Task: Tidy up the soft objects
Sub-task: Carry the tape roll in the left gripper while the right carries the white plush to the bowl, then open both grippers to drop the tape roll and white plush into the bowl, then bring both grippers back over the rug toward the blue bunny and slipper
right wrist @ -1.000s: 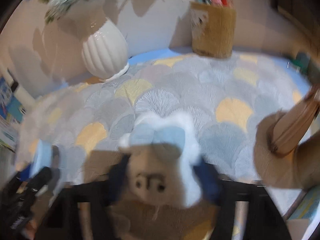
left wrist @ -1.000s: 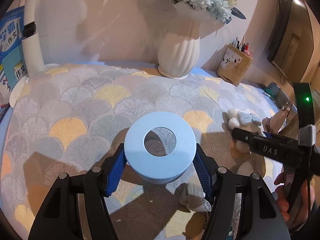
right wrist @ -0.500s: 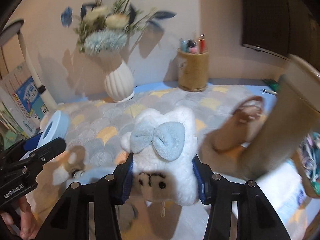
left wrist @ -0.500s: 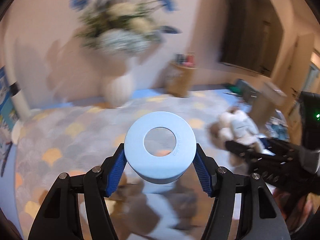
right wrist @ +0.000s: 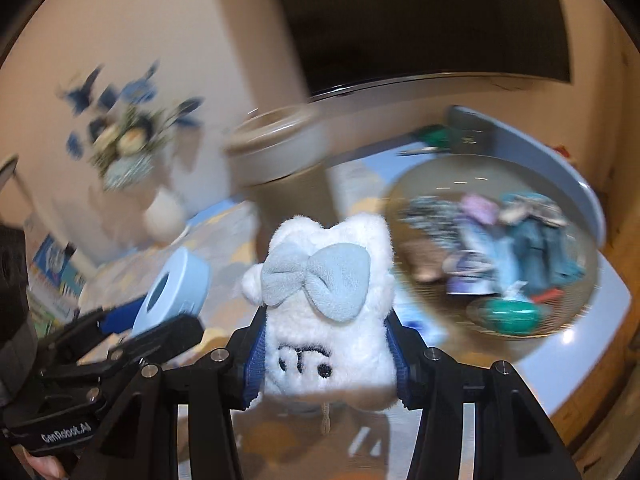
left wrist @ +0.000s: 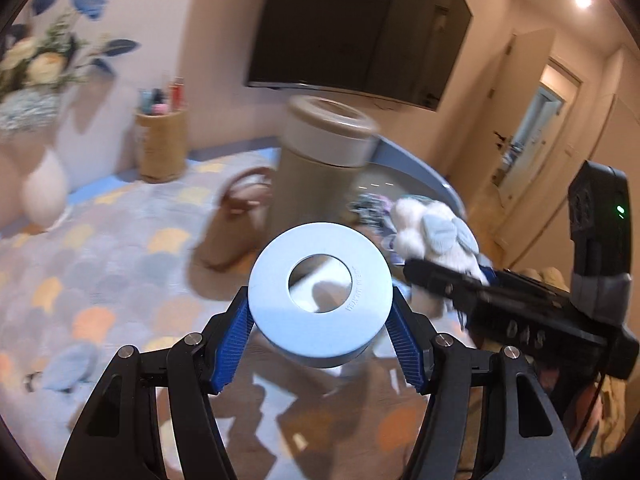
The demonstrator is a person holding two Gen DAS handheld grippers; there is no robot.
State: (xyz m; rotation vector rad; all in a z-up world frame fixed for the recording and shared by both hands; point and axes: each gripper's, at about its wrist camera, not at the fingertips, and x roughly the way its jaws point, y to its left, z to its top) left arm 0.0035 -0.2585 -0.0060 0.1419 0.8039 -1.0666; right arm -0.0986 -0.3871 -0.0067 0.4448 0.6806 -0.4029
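My left gripper (left wrist: 320,340) is shut on a pale blue foam ring (left wrist: 320,292), held above the patterned table; the ring also shows in the right wrist view (right wrist: 174,286). My right gripper (right wrist: 326,364) is shut on a white plush toy with a blue bow (right wrist: 326,304), held in the air; the toy also shows in the left wrist view (left wrist: 436,236), to the right of the ring. A round basket (right wrist: 576,328) of soft things lies ahead on the right.
A tall beige cylinder bin (left wrist: 320,168) stands ahead, a brown bag (left wrist: 236,224) beside it. A woven pen holder (left wrist: 162,148) and a white flower vase (left wrist: 40,192) stand at the back left. A small blue soft thing (left wrist: 68,366) lies on the cloth at left.
Both grippers have lifted and swung right, from the vase side toward the beige bin and the basket, each still holding its object.
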